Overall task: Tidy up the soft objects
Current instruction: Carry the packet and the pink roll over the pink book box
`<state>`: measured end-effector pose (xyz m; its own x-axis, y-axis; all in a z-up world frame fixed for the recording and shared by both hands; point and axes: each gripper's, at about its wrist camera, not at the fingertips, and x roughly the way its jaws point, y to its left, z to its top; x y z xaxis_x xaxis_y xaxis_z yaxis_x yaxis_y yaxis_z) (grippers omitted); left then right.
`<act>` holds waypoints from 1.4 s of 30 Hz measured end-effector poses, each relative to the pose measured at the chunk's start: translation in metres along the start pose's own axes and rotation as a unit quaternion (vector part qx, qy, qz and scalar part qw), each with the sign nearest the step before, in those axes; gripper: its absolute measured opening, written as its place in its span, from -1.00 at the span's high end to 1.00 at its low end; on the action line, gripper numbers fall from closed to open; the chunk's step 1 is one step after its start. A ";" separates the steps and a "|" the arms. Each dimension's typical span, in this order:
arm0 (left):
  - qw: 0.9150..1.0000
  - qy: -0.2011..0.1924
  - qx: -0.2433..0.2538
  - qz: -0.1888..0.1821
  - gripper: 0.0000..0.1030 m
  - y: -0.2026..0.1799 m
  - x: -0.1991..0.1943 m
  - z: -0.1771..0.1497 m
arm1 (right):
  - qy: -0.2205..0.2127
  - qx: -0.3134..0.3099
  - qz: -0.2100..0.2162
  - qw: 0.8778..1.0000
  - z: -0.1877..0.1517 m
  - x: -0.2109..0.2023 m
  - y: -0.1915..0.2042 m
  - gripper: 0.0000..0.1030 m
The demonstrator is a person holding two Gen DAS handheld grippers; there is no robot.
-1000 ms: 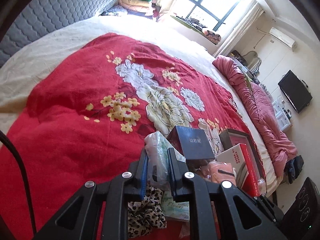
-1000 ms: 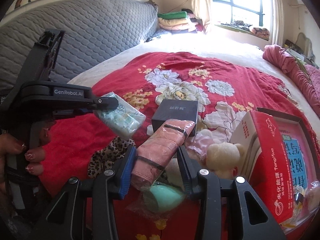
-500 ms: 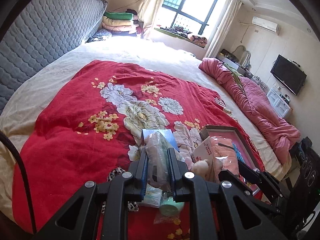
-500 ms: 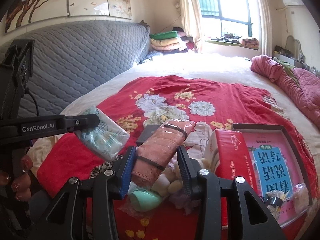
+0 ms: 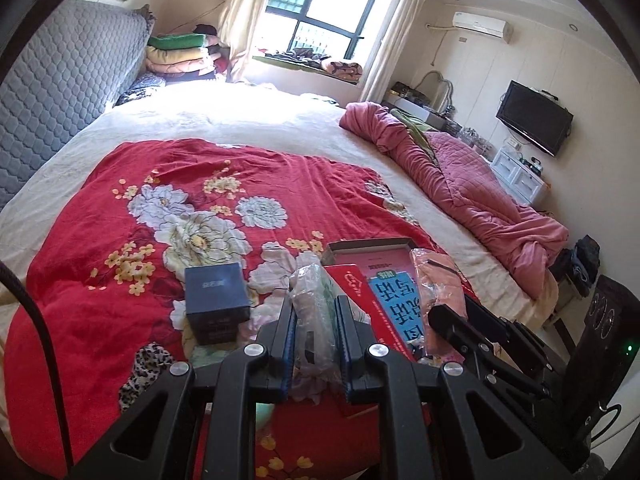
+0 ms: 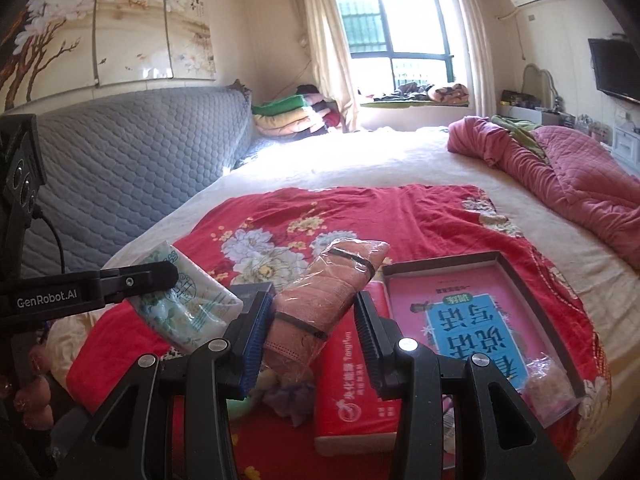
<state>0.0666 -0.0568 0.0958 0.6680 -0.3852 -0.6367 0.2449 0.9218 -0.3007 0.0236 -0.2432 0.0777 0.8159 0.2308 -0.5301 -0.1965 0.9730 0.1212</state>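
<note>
My left gripper (image 5: 316, 312) is shut on a clear-wrapped tissue pack (image 5: 314, 304) with a green flower print, held above the bed; it also shows in the right wrist view (image 6: 188, 312). My right gripper (image 6: 312, 316) is shut on a wrapped pink towel roll (image 6: 324, 300), also held in the air; the roll shows in the left wrist view (image 5: 438, 292). Below lie a red box (image 6: 352, 392), an open flat box (image 6: 480, 312) with a pink and blue book, a dark blue box (image 5: 216, 300), a leopard scrunchie (image 5: 148, 368) and small plush items (image 6: 288, 392).
All lies on a red flowered blanket (image 5: 200, 200) over a wide cream bed. A grey quilted headboard (image 6: 132, 168) is at the left, a crumpled pink quilt (image 5: 460, 184) at the right, folded bedding (image 5: 180, 56) by the window. A speaker (image 5: 604, 344) stands off the bed's right edge.
Both grippers have risen and tilted up with their loads, so the views now take in more of the room. The tissue pack and towel roll stay held.
</note>
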 end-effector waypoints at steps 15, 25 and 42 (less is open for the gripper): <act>0.997 0.023 0.060 -0.046 0.65 -0.094 0.039 0.015 | -0.029 0.072 -0.072 0.994 -0.004 -0.033 -0.088 0.16; 0.990 0.091 0.089 -0.054 0.65 -0.133 0.106 0.008 | -0.023 0.110 -0.101 0.988 -0.019 -0.036 -0.132 0.16; 0.962 0.180 0.202 0.044 0.65 -0.167 0.195 -0.014 | 0.044 0.120 -0.102 0.987 -0.048 -0.007 -0.158 0.15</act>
<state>0.1463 -0.2864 0.0118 0.4300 -0.2282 -0.8735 0.4997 0.8660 0.0198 0.0230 -0.3991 0.0222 0.7726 0.0392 -0.6336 0.1101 0.9747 0.1946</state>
